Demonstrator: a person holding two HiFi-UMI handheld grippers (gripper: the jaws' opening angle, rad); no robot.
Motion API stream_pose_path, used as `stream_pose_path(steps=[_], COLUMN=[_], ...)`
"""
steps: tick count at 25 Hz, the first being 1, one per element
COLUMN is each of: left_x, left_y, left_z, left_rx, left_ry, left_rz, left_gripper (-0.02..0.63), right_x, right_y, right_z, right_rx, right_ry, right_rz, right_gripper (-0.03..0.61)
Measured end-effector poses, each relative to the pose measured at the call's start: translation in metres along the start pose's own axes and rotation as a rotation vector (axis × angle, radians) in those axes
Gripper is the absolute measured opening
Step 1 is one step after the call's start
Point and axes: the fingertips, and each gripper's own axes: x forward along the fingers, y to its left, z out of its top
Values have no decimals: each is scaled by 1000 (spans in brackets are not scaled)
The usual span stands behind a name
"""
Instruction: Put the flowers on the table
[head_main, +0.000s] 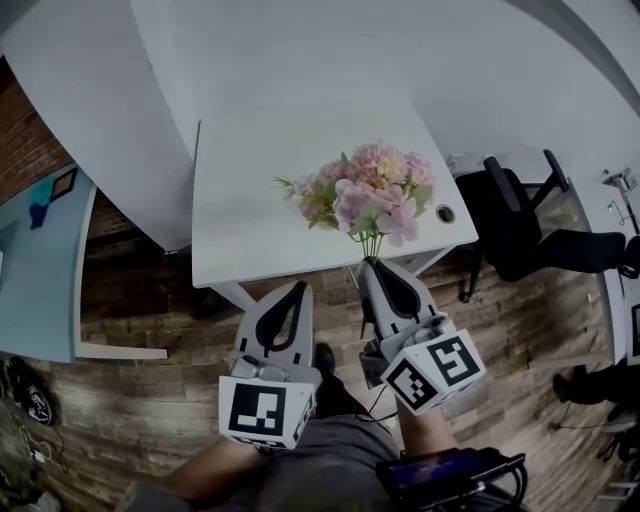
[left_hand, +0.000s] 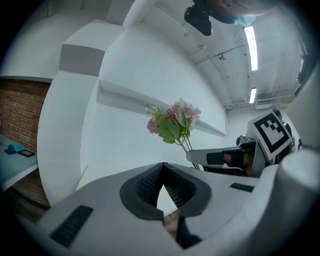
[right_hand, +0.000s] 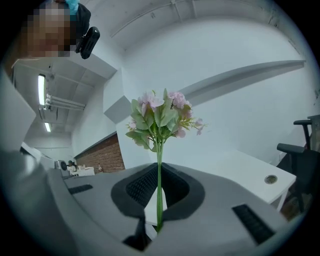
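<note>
The wood-plank floor (head_main: 150, 410) spans the room, and a white rectangular surface (head_main: 250, 200) stands on it against the white wall. A black office chair (head_main: 520, 225) is parked just beside the right end of the surface. The person stands at the near edge of the surface with both grippers held out side by side, a little apart, pointing toward it. The left gripper (head_main: 298, 286) is at the near edge; its own view shows the jaw tips closed together with nothing between them (left_hand: 162, 165). The right gripper (head_main: 372, 262) is clamped on the green stem of the flowers (head_main: 372, 192); its view shows the stem running between the two dark pads (right_hand: 159, 170) and the jaws closed onto it. The flowers (right_hand: 161, 116), a small bunch of pink blooms with green leaves, project beyond the jaw tips and are held in the air above the near right part of the surface. A small round cable hole (head_main: 445, 213) sits in the surface near the bouquet.
</note>
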Motion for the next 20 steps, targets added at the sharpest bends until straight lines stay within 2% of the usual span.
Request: stream_pose_path(steps=[9, 12, 16, 20], left_x=[30, 71, 132, 146], left_y=[-8, 9, 30, 29], left_z=[-1, -1, 13, 23], left_rx=[34, 28, 11, 4], left_ry=[-20, 2, 34, 10], left_rz=[27, 27, 29, 50], left_gripper=[8, 8, 8, 8], right_x=[9, 45, 97, 112], right_y=[-5, -26, -64, -73], right_z=[-6, -3, 23, 35], right_rx=[10, 19, 37, 28], right_ry=[10, 26, 38, 29], right_rz=[96, 108, 112, 153], right_gripper=[18, 18, 18, 18])
